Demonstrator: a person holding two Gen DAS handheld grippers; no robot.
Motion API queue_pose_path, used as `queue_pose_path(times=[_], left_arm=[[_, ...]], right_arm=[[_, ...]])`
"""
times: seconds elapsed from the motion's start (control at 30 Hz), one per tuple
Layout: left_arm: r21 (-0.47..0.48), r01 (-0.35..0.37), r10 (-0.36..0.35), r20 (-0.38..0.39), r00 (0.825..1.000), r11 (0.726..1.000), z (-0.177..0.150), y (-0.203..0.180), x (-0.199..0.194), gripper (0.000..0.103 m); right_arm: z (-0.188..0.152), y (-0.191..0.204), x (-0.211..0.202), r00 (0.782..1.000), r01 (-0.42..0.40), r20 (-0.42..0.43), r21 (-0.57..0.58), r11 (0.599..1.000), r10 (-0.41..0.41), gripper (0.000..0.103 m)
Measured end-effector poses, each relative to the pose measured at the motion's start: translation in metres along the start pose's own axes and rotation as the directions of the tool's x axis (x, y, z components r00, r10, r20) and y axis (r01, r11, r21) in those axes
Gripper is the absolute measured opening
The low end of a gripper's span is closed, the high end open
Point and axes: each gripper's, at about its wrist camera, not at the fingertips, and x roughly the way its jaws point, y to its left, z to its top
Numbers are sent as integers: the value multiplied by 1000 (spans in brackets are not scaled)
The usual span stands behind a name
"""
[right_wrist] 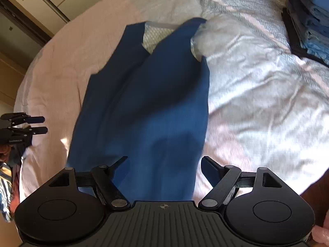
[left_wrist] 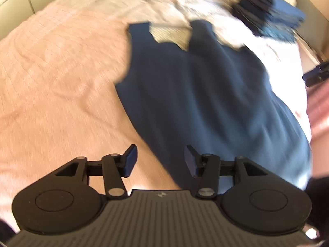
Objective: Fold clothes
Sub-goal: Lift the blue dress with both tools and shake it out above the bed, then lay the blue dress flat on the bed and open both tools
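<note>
A dark blue sleeveless garment (left_wrist: 201, 94) lies spread flat on the bed, its straps and neckline at the far end; it also shows in the right wrist view (right_wrist: 148, 103). My left gripper (left_wrist: 160, 160) is open and empty, hovering above the garment's near left edge. My right gripper (right_wrist: 164, 168) is open and empty, hovering above the garment's near end. The left gripper also shows in the right wrist view (right_wrist: 39, 124) at the far left, off the bed's edge.
The bed has a pinkish-white quilted cover (right_wrist: 257, 94). A stack of folded blue and dark clothes (right_wrist: 310, 20) sits at the far right; it is blurred in the left wrist view (left_wrist: 269, 20). Cupboard doors (right_wrist: 41, 0) stand beyond the bed on the left.
</note>
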Motion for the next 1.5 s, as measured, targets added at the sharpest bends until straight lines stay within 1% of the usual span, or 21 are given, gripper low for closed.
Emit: queue_pose_path(times=[0.07, 0.23, 0.37, 0.43, 0.53, 0.63, 0.73, 0.77, 0.8, 0.83, 0.87, 0.9, 0.93, 1.0, 1.07, 1.17, 1.2, 1.27, 1.37, 1.43, 1.5], left_arm=[[13, -15, 15, 19, 1000, 1000, 24, 9, 24, 49], [64, -43, 39, 57, 998, 997, 97, 30, 93, 51], [81, -50, 43, 89, 995, 995, 159, 54, 152, 54], [109, -66, 55, 99, 994, 992, 186, 64, 182, 56], [168, -85, 70, 91, 993, 982, 219, 72, 220, 56], [223, -94, 77, 82, 994, 970, 242, 79, 247, 56], [216, -52, 35, 79, 996, 975, 259, 90, 269, 55], [221, -17, 4, 60, 998, 975, 262, 91, 276, 52], [228, 16, -26, 40, 999, 974, 265, 92, 283, 46], [241, 41, -47, 18, 999, 970, 266, 91, 290, 40], [246, 47, -50, 6, 999, 968, 265, 89, 292, 27], [249, 51, -52, -3, 999, 967, 265, 87, 294, 10], [234, 45, -49, 14, 999, 971, 263, 88, 288, 8], [179, 18, -32, 77, 997, 984, 256, 94, 263, 5], [111, -26, 10, 147, 989, 993, 245, 106, 221, 5], [31, -84, 74, 227, 971, 996, 218, 125, 141, 5], [4, -107, 103, 248, 963, 994, 209, 131, 114, 5], [-61, -161, 172, 283, 944, 985, 191, 144, 65, 3], [-168, -224, 267, 312, 912, 960, 172, 167, 12, 3], [-206, -270, 326, 324, 888, 941, 170, 182, -2, 3], [-241, -314, 380, 317, 869, 918, 171, 198, 4, 3]], right_arm=[[35, -9, 14, 999, -28, 37, -43, 999, 30, 79], [143, -57, 79, 992, -53, 109, -120, 991, 67, 79], [229, -100, 144, 986, -75, 139, -145, 987, 96, 79], [262, -117, 174, 982, -114, 134, -151, 982, 135, 79], [294, -140, 210, 983, -130, 110, -156, 979, 148, 79], [304, -156, 226, 971, -185, 124, -145, 972, 203, 79], [304, -145, 217, 965, -209, 129, -151, 966, 229, 79], [305, -142, 214, 963, -217, 130, -153, 964, 237, 79], [305, -138, 210, 960, -224, 132, -155, 962, 245, 76], [305, -135, 207, 958, -232, 134, -158, 960, 253, 58], [305, -131, 204, 956, -239, 135, -160, 958, 261, 46], [305, -127, 201, 953, -247, 137, -162, 955, 269, 21], [305, -124, 197, 951, -254, 138, -165, 953, 278, 5], [305, -116, 191, 945, -269, 141, -169, 948, 294, 4], [305, -109, 184, 940, -284, 144, -174, 943, 310, 4], [305, -98, 174, 931, -306, 148, -181, 935, 334, 3], [311, -83, 159, 922, -310, 163, -228, 923, 350, 3], [324, -52, 133, 896, -334, 191, -308, 891, 401, 3], [349, 4, 115, 860, -344, 211, -432, 834, 464, 3], [365, 40, 118, 846, -339, 206, -506, 793, 493, 3], [379, 75, 134, 847, -305, 204, -569, 764, 490, 4]])
